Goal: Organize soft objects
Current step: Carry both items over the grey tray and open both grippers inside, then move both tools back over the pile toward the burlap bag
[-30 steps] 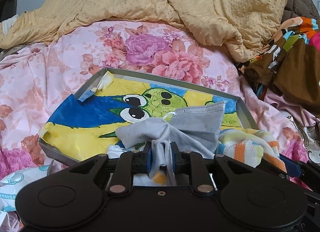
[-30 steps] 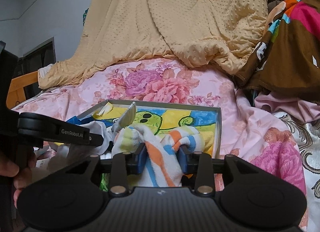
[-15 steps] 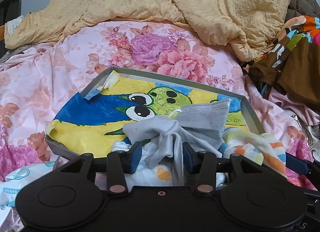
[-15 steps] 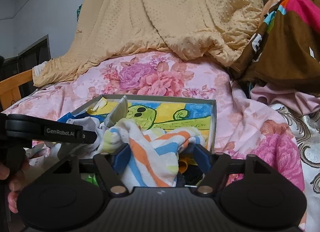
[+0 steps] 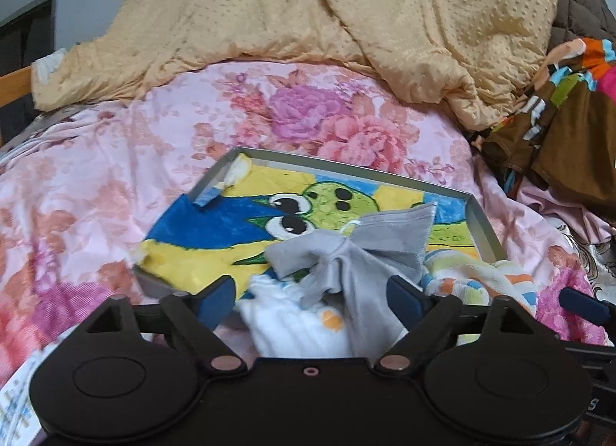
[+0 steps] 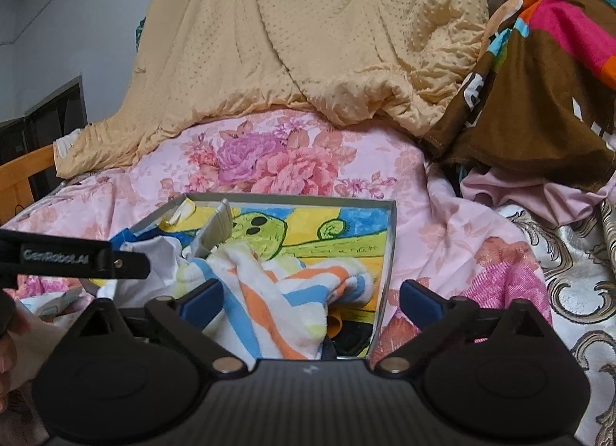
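My left gripper (image 5: 310, 294) jaws have just been opening off the crumpled grey cloth (image 5: 346, 257); my right gripper (image 6: 308, 298) jaws likewise spread wide, releasing the striped fleecy towel (image 6: 269, 292) in the shallow grey metal tray (image 6: 389, 253).

A pink floral bedsheet (image 5: 115, 176) covers the bed. A yellow dotted quilt (image 5: 346, 22) is heaped at twelve o'clock, with a brown patterned cloth (image 6: 539, 99) at two o'clock.
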Motion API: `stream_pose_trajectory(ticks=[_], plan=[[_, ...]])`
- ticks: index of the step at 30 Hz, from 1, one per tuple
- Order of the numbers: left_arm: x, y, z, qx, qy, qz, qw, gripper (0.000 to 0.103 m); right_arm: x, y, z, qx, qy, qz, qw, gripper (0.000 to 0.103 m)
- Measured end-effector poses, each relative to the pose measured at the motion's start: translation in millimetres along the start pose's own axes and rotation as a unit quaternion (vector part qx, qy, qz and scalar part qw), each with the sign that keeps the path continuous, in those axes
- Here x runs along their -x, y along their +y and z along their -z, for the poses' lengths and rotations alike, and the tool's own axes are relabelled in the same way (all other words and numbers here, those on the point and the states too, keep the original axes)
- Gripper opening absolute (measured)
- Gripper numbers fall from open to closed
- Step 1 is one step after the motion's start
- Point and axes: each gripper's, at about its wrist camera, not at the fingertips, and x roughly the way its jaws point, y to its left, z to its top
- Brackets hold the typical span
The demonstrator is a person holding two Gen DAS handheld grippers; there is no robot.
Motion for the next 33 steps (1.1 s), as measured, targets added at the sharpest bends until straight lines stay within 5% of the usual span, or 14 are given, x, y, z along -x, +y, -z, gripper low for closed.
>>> stream_pose_trajectory(ticks=[18,33], plan=[[106.1,26.4,27.1,-0.014,-0.059,-0.027,0.9978,0.099,94.7,30.4,-12.2,0.004,-0.055,-0.02,0.998,0.103],[195.2,72.1,84.5,-0.028,-0.068,-0.032,0.9967,0.102,179.1,83.7,20.5,0.039,-0.06,-0.035,0.997,0.103]])
